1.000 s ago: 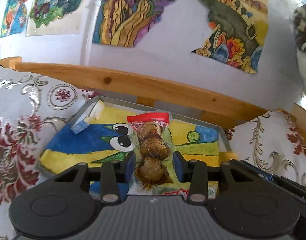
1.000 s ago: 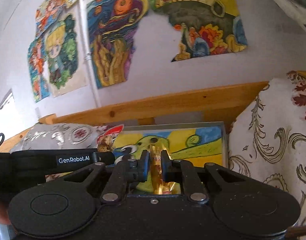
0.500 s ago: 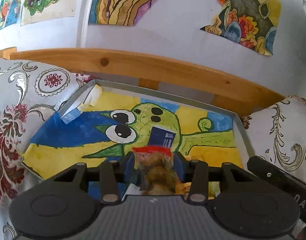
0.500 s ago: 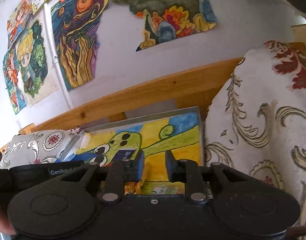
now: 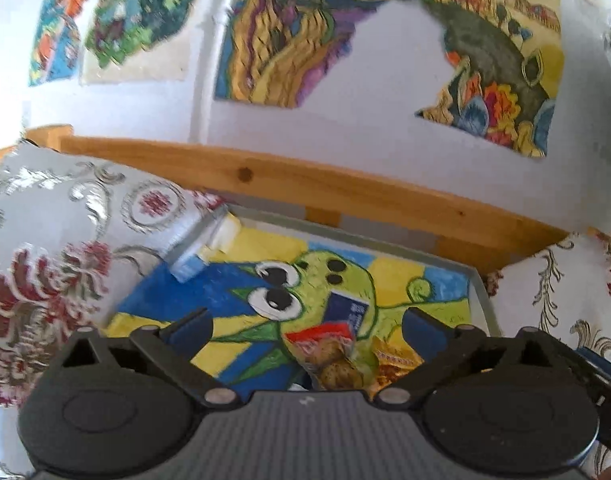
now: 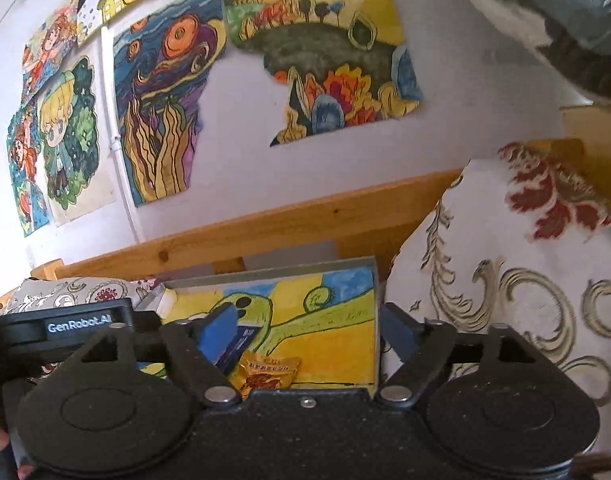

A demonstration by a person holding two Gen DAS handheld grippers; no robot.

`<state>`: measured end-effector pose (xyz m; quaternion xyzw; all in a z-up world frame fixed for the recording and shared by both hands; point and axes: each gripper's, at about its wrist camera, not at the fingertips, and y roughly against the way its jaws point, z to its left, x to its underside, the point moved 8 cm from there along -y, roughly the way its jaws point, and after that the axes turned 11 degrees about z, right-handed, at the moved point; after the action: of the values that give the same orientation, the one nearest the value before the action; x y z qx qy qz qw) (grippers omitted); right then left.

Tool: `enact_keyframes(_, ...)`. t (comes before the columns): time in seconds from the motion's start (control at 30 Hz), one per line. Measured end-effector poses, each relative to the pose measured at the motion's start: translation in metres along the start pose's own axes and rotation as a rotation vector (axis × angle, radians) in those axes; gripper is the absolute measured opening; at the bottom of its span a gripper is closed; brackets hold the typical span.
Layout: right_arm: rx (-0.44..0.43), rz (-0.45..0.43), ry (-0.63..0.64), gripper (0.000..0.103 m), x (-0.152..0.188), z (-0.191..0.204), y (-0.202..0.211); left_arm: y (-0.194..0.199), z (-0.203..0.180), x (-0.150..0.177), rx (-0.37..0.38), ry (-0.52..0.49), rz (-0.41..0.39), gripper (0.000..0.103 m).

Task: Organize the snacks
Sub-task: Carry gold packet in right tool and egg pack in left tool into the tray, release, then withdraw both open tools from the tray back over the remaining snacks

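Both tongs, left (image 5: pixel 305 326) and right (image 6: pixel 305 326), are matte black with blue pads (image 6: pixel 219 330), silver pivot screws (image 6: pixel 220 393), and round embossed discs behind; "GenRobot.AI" lettering (image 6: pixel 79 325) marks the left body.

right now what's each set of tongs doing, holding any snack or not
Left tongs: open, empty; the red-topped snack pack lies below them.
Right tongs: open, empty; the gold snack packet lies on the tray.

Three snack packets inside the painted tray (image 5: pixel 479 288): one red-topped clear packet (image 5: pixel 329 354), one orange packet (image 6: pixel 267 372), one dark blue packet (image 5: pixel 347 312). Two patterned cushions (image 5: pixel 65 248) flanking the tray.
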<state>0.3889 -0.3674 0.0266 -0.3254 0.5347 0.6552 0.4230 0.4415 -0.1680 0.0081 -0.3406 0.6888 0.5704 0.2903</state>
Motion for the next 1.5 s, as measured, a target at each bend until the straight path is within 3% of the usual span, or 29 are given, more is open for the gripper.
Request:
enact_keyframes(0.03,0.007,-0.009,0.003,0.092,0.0,0.001,0.005,0.004,0.002,0.0,-0.005,0.002,-0.006,0.102)
enact_keyframes(0.2,0.034,-0.042,0.031,0.102,0.001,0.005,0.03,0.022,0.015,0.004,-0.017,0.011,-0.018,0.102)
enact_keyframes(0.53,0.092,-0.074,0.089,0.102,0.014,0.017,0.074,0.065,0.041,0.031,-0.038,-0.005,-0.029,0.102)
enact_keyframes(0.87,0.161,-0.071,0.116,0.102,0.053,0.026,0.119,0.098,0.061,0.076,-0.032,0.021,0.009,0.102)
enact_keyframes(1.13,0.211,-0.037,0.083,0.102,0.092,0.029,0.15,0.123,0.082,0.108,-0.044,0.01,0.031,0.102)
enact_keyframes(1.5,0.21,0.071,0.14,0.102,0.155,0.069,0.182,0.144,0.113,0.152,-0.05,-0.013,0.081,0.102)
